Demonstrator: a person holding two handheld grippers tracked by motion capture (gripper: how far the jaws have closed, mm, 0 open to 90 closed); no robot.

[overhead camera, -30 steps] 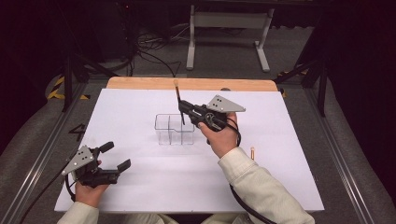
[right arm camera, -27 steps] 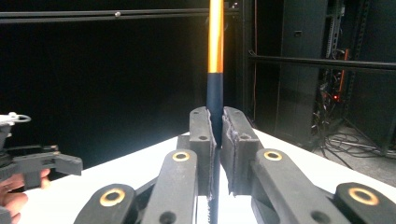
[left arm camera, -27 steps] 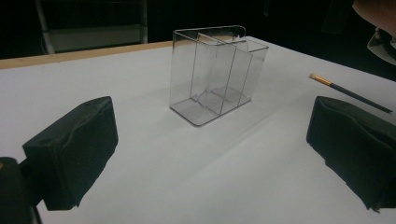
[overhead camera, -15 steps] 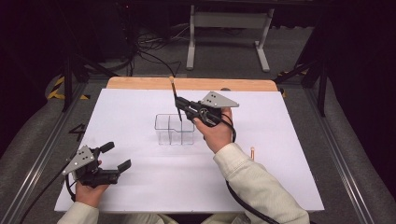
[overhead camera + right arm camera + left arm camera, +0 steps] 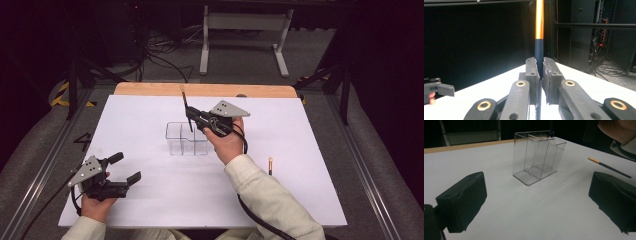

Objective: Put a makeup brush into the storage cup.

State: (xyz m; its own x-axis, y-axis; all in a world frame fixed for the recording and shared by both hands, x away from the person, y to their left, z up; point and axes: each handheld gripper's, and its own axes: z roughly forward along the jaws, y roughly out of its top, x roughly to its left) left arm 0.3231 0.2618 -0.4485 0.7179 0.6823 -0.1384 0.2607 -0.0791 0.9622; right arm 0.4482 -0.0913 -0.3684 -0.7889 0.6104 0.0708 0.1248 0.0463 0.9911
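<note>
The right gripper [image 5: 192, 118] was clenched on a pencil [image 5: 539, 37], its two jaws pressed flat against the dark shaft, with the orange upper part rising straight above them in the right gripper view. In the high view the pencil [image 5: 187, 111] stood nearly upright, tilted slightly, over the far left compartment of a clear organizer [image 5: 187, 138], its lower end at the rim; whether the tip was inside could not be told. The right hand [image 5: 226, 142] reached in from the near edge of the counter [image 5: 310, 165], just beside the organizer's right end.

The organizer stood near the middle of the counter, upright, with dividers splitting it into compartments [image 5: 537, 157].

A second pencil [image 5: 270, 165] lay flat on the counter toward the near right, beside the right sleeve, apart from the organizer; in the left gripper view it showed with its light tip pointing toward the organizer [image 5: 609, 167].

The left gripper [image 5: 125, 170] rested at the near left corner of the counter, released, jaws wide apart with nothing between them, facing the organizer.
</note>
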